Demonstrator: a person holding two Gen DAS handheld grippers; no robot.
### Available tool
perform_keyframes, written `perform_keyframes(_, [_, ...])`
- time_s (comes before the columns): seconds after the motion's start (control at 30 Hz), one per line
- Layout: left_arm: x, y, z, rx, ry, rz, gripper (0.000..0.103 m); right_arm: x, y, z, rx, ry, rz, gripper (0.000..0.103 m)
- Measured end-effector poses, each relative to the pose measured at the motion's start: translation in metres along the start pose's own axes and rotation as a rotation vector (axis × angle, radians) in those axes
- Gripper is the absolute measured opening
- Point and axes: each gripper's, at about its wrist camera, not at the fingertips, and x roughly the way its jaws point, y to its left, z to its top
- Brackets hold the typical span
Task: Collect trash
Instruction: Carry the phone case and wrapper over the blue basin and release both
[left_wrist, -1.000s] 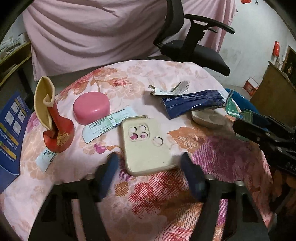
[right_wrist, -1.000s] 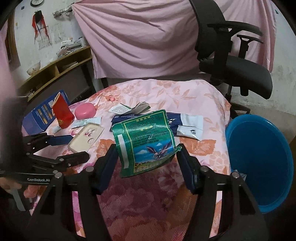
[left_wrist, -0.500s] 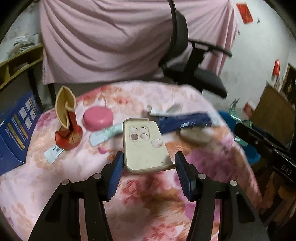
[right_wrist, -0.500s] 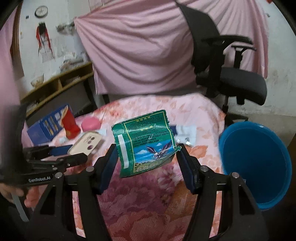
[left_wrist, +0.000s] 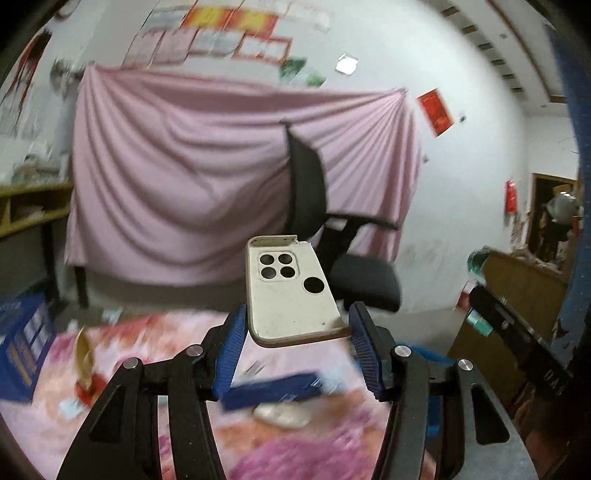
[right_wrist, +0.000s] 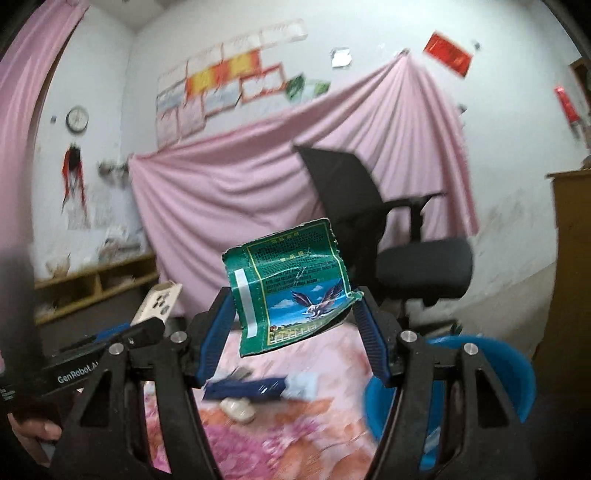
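My left gripper is shut on a beige phone case and holds it high above the floral table. My right gripper is shut on a green wrapper with an eagle picture, also lifted well above the table. The left gripper and its phone case show at the left of the right wrist view. A dark blue packet and a pale oval piece lie on the table below. A blue basin stands on the floor to the right of the table.
A black office chair stands behind the table before a pink curtain. A red vase and a blue box sit at the table's left. A wooden cabinet is on the right.
Both grippers have risen and tilted up with their loads; the table has dropped low in both views. The left gripper closed on the phone case and lifted it off the table.
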Motion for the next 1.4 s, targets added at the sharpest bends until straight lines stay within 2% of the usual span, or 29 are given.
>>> perform_keyframes(0.1, [0.002,-0.023,0.010,0.032,-0.047,-0.047,0.050,-0.008,-0.015,0.007,0.020,-0.040,-0.061,0.089])
perform_keyframes(0.2, [0.013,-0.043,0.013,0.048,-0.054,-0.090,0.050,-0.013,-0.035,0.012,0.057,-0.057,-0.122,0.089])
perform_keyframes(0.37, [0.042,-0.074,0.008,0.039,-0.005,-0.166,0.050,-0.024,-0.070,0.014,0.114,-0.070,-0.219,0.090])
perform_keyframes(0.6, [0.082,-0.116,-0.008,0.052,0.115,-0.247,0.050,-0.026,-0.108,0.012,0.204,-0.012,-0.307,0.090])
perform_keyframes(0.9, [0.122,-0.134,-0.025,0.016,0.335,-0.287,0.050,-0.006,-0.138,-0.002,0.280,0.152,-0.351,0.090])
perform_keyframes(1.07, [0.134,-0.131,-0.040,-0.015,0.441,-0.293,0.050,0.001,-0.149,-0.010,0.331,0.217,-0.326,0.090])
perform_keyframes(1.17, [0.139,-0.128,-0.047,-0.039,0.484,-0.298,0.050,0.003,-0.153,-0.014,0.353,0.240,-0.320,0.091])
perform_keyframes(1.4, [0.144,-0.119,-0.052,-0.084,0.523,-0.281,0.051,0.009,-0.159,-0.022,0.388,0.283,-0.307,0.094])
